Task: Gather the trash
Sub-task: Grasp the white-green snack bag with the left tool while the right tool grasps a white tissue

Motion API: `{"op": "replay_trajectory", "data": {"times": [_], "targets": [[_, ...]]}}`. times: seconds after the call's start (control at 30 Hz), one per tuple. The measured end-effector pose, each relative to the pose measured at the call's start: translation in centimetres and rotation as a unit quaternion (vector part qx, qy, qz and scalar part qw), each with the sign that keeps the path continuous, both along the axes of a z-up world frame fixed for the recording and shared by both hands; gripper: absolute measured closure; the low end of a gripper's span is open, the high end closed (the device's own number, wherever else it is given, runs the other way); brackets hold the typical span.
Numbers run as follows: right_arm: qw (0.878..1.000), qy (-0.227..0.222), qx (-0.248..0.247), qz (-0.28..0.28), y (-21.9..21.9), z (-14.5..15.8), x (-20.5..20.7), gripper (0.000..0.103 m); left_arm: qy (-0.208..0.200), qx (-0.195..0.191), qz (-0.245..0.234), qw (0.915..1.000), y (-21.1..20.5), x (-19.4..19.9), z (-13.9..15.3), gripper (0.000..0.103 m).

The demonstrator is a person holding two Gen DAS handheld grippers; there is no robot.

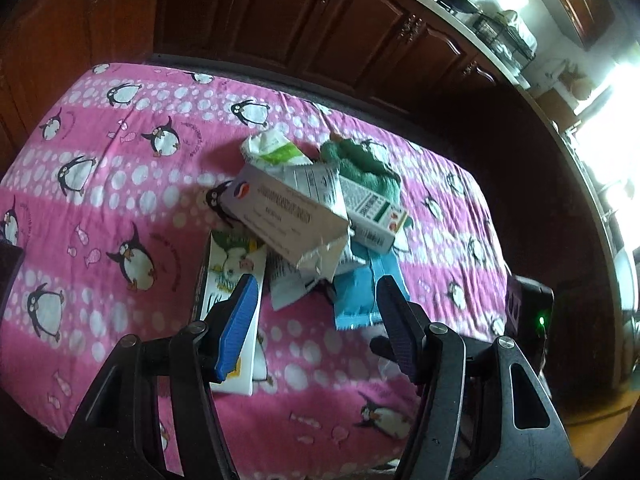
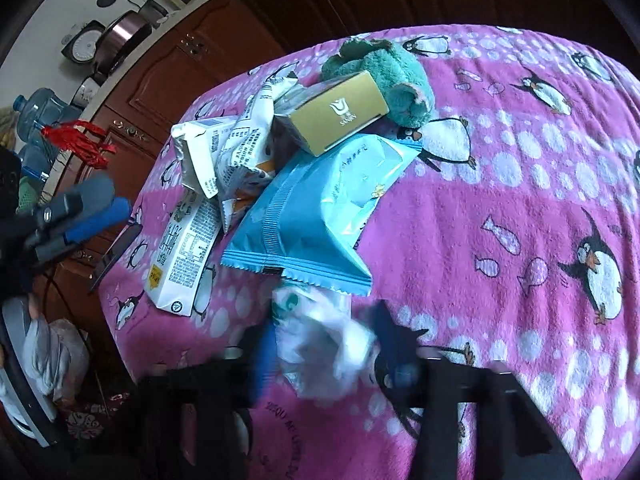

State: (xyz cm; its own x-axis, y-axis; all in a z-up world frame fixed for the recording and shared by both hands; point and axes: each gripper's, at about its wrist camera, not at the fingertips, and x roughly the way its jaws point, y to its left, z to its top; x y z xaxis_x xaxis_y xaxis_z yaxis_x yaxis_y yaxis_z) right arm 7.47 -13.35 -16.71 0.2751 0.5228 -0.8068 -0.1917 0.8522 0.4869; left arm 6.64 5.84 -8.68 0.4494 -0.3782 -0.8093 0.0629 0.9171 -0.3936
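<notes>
A heap of trash lies on the pink penguin cloth [image 1: 100, 184]: a torn white carton [image 1: 288, 216], a white-green box [image 1: 372, 216], a crumpled white wrapper [image 1: 276, 148], a light blue packet [image 1: 360, 296] and a flat picture box [image 1: 232, 276]. My left gripper [image 1: 316, 300] is open and empty just short of the heap. In the right wrist view the blue packet [image 2: 316, 208], a gold box [image 2: 336, 112] and a milk carton [image 2: 184, 248] show. My right gripper [image 2: 324, 344] is shut on a crumpled white plastic wrapper [image 2: 320, 344], blurred.
A green plush toy [image 2: 384, 76] lies behind the heap, also in the left wrist view [image 1: 360, 160]. Brown cabinets [image 1: 280, 20] stand behind the table. A black device with a green light [image 1: 536, 316] is at the right edge. Water bottles [image 2: 36, 112] stand far left.
</notes>
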Motion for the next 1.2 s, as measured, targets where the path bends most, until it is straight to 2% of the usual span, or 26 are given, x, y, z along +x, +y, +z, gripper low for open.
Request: {"op": "replay_trajectory", "data": {"times": [0.03,0.17,0.5,0.6,0.7,0.8,0.87,0.97,1.07,1.2], "targets": [[1.000,-0.002,0.005,0.000,-0.3,0.1,-0.1,0.076,-0.001,0.000,0.001,1.0000,-0.1,0.3,0.1,0.043],[1.000,-0.017,-0.008,0.002,-2.1,1.1,-0.7,0.082,-0.008,0.006,0.005,0.9999,-0.2,1.4,0.5,0.043],[0.998,-0.040,-0.015,-0.053,-9.1,3.8,-1.7,0.082,0.014,0.021,0.052,0.9984,0.7,8.5,-0.5,0.043],[0.996,-0.041,-0.013,-0.076,-10.8,4.1,-1.6,0.082,0.023,0.013,0.038,0.9989,-0.7,10.2,-0.4,0.043],[0.995,-0.039,-0.012,-0.091,-12.0,4.0,-1.4,0.082,0.024,0.032,0.011,0.9991,-3.6,11.7,0.0,0.042],[0.995,-0.037,-0.007,-0.095,-12.2,4.0,-1.3,0.082,0.026,0.044,0.014,0.9986,-5.0,12.9,0.1,0.042],[0.995,-0.039,-0.005,-0.092,-12.2,4.1,-1.5,0.082,0.035,0.044,0.016,0.9983,-5.0,13.8,-0.3,0.042],[0.995,-0.037,-0.003,-0.088,-12.2,4.1,-1.5,0.082,0.052,0.061,0.049,0.9956,-3.5,14.7,-1.5,0.042],[0.996,-0.031,0.000,-0.087,-12.1,3.7,-1.3,0.082,0.083,0.045,0.081,0.9922,-1.2,16.0,-3.6,0.042],[0.996,-0.027,0.003,-0.079,-11.4,3.4,-0.9,0.082,0.104,0.038,0.090,0.9898,-0.4,17.2,-5.6,0.042]]}}
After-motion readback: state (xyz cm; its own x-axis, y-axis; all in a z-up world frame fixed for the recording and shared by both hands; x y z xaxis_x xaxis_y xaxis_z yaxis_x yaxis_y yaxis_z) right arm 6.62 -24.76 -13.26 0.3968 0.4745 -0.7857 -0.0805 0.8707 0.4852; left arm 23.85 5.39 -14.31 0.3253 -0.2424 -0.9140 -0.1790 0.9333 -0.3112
